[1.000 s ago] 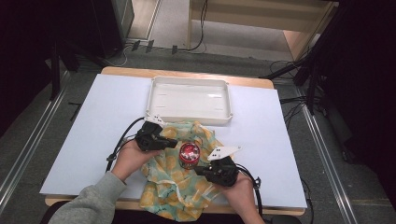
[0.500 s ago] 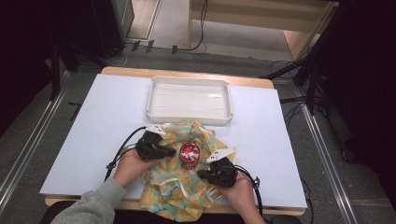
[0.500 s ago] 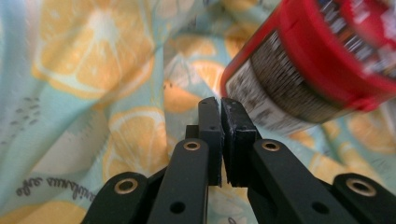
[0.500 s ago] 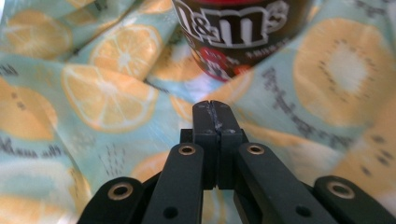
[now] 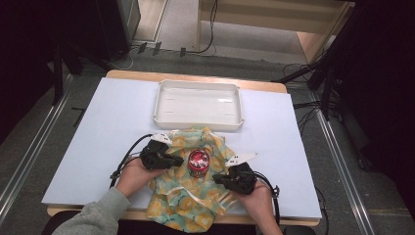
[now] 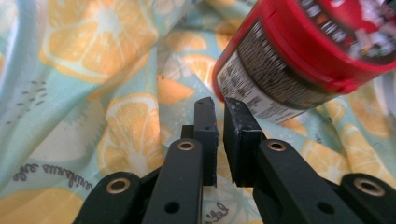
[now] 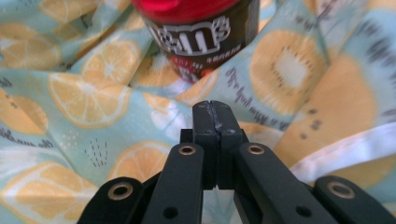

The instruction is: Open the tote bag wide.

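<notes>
Standing on a lemon-print cloth (image 5: 188,205) near the tabletop's (image 5: 107,127) front edge, a red-lidded jar (image 5: 198,162) separates slightly parted, empty left tongs (image 5: 177,160) from closed right tongs (image 5: 218,178); a white plastic tray (image 5: 198,104) lies beyond.

Even overhead light is falling on the pale white tabletop (image 5: 112,127), while the floor around it is sinking into deep shadow. The high view is looking soft and slightly grainy. In the left gripper view, the red-lidded cylindrical candy jar (image 6: 299,56) is blurring at close range. The lemon-printed pale green cloth (image 7: 84,102) is glowing brightly, softening toward the frame edges.
</notes>
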A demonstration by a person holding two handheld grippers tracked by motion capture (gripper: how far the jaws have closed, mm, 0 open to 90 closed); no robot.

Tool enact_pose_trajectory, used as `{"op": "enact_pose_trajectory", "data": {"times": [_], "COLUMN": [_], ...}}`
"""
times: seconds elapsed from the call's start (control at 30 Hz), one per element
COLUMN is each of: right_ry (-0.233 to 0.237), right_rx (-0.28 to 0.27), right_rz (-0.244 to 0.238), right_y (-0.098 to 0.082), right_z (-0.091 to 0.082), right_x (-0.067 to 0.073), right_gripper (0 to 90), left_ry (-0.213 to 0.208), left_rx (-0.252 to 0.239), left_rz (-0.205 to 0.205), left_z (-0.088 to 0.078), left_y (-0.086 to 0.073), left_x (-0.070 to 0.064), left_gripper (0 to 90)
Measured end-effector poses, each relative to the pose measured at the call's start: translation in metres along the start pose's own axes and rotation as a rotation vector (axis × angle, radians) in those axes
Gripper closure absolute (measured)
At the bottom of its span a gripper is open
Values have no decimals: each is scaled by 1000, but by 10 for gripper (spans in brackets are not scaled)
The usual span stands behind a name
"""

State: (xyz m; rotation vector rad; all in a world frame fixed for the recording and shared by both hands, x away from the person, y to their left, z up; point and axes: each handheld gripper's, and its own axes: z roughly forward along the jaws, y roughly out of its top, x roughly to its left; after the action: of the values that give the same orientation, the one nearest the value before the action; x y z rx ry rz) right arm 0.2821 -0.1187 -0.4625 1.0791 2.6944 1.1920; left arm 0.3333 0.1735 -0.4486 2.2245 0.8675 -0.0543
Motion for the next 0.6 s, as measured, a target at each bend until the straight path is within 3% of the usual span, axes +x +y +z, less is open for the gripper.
{"op": "enact_pose_trajectory", "data": {"times": [0.17,0.33,0.6], "right_ry": [3,4,-8], "right_rx": [-17,-55,-82], "right_rz": [17,1,0], "right_y": [2,4,4], "right_z": [-5,-12,-19], "right_x": [-2,-3,-4], "right_gripper": [871,787,576], "left_ry": [-6,-13,-43], "left_rx": [-21,-34,-44], "left_rz": [17,44,79], "left_z": [-6,-13,-18], "left_y": [1,3,2], "left_x": [-1,-4,-6], "left_gripper": [786,712,523]}}
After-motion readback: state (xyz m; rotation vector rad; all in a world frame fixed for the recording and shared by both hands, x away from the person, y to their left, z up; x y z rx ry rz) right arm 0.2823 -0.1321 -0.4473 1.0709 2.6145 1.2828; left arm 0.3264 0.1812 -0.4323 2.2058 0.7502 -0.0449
